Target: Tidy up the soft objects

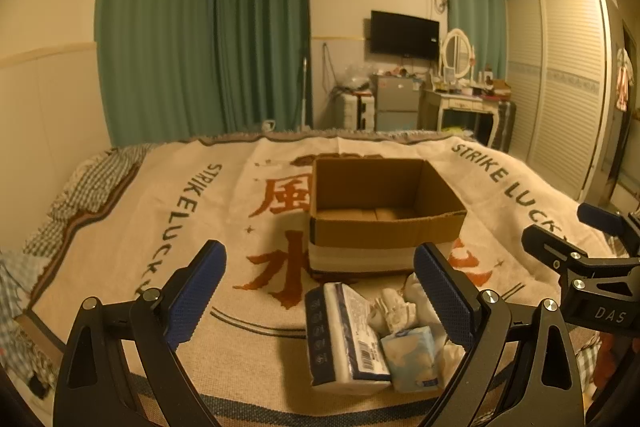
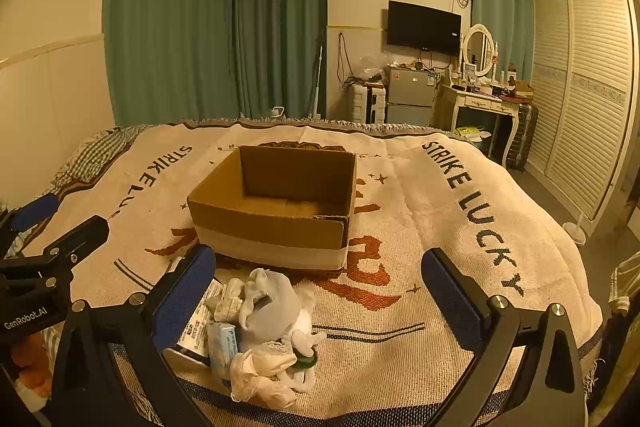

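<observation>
Soft objects are sitting in a loose pile at lower centre of the left wrist view: a large tissue pack (image 1: pixel 344 335), a small blue tissue packet (image 1: pixel 414 359), and rolled white socks (image 1: pixel 394 309) behind them, all touching. The cardboard box (image 1: pixel 384 215) is standing open and empty just beyond the pile, centre frame, on the printed blanket (image 1: pixel 140 227). We are holding the left gripper (image 1: pixel 320 299) with its jaws spread wide, gripping nothing, the pile lying between the fingers and leaning toward the right one. The right gripper (image 1: pixel 568 235) is showing at the right edge, also spread apart and empty.

In the right wrist view the pile is lying at lower left: a white sock bundle (image 2: pixel 270 307), a cream lacy cloth (image 2: pixel 256 375), the blue packet (image 2: pixel 222 347), and the large pack partly hidden behind the left finger. The right gripper (image 2: pixel 320 303) is wide apart, holding nothing. The box (image 2: pixel 276 207) is sitting at centre, well clear of the fingers.

We are judging this as the start: nothing is in the box yet, and we are lining up for a first pick. Next move calls for lowering onto one item and closing without dragging its neighbours.

Obstacles: items are tangled together, the grippers are near each other, and the box's near wall needs clearing. Room furniture is far behind.
</observation>
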`<state>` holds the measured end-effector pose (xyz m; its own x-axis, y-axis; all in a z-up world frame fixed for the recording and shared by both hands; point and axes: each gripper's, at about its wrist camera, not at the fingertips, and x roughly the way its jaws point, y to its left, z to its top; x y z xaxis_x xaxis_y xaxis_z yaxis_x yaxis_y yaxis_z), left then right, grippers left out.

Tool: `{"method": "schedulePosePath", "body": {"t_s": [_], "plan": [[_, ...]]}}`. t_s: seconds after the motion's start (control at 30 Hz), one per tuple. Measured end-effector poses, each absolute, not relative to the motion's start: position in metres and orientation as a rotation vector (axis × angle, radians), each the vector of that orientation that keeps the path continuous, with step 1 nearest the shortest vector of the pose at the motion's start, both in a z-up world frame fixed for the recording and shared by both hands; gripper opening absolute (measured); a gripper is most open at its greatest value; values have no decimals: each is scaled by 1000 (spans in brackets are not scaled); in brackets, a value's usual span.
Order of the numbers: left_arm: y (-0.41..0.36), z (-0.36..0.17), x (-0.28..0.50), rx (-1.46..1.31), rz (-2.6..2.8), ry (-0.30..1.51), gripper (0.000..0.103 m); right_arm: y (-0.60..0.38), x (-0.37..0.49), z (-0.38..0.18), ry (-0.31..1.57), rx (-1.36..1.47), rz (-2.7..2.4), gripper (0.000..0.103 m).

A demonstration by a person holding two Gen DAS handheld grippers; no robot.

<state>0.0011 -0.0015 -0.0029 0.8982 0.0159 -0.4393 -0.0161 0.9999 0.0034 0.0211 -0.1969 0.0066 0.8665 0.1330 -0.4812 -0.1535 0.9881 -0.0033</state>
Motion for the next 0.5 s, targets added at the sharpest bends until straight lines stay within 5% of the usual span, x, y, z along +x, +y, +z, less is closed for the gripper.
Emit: {"method": "schedulePosePath", "body": {"t_s": [0.5], "plan": [[-1, -2, 0, 3, 16, 450, 97, -196, 22, 7, 501, -44, 149, 103]]}}
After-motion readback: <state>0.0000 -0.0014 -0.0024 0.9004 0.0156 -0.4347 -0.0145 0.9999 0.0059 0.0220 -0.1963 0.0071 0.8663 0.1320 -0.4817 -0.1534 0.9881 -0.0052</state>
